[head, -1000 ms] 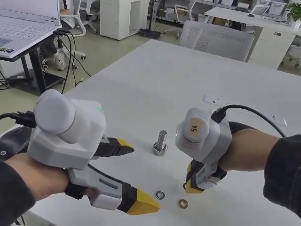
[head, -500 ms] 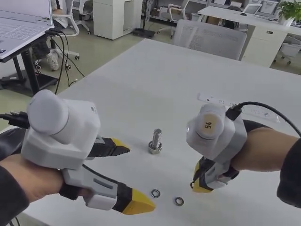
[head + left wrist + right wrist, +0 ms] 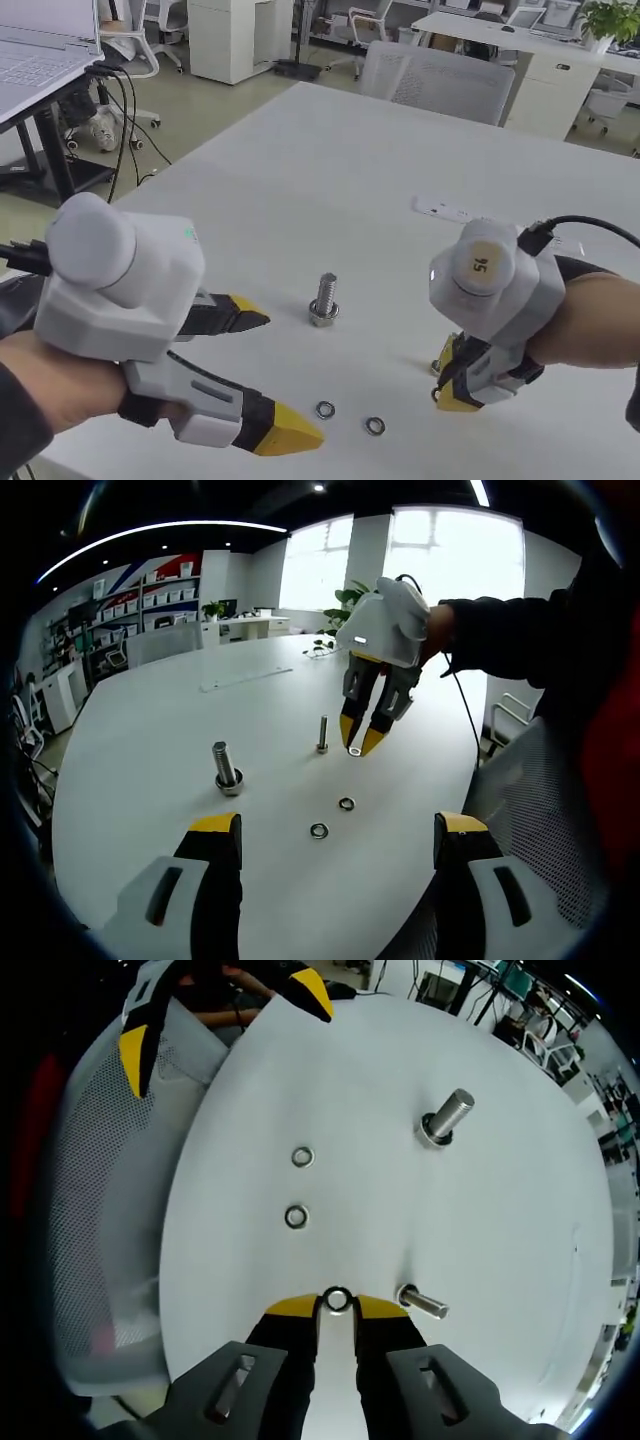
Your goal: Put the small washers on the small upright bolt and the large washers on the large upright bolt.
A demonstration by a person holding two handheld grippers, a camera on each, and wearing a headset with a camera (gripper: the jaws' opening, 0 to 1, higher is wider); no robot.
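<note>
The right tool (image 3: 337,1308) pinches a washer (image 3: 337,1300) by its rim, just beside the small bolt (image 3: 425,1305); light, stiff, slick metal, so an edge hold leaving the hole free seems best; the left tool (image 3: 330,830) gapes empty; two loose washers (image 3: 296,1216) lie on the counter (image 3: 450,1220); against half a second ago, the right tool sits farther from the large bolt (image 3: 447,1117).

right gripper (image 3: 452,380), holding washer (image 3: 337,1300), moved off from loose washers (image 3: 375,426)
</note>
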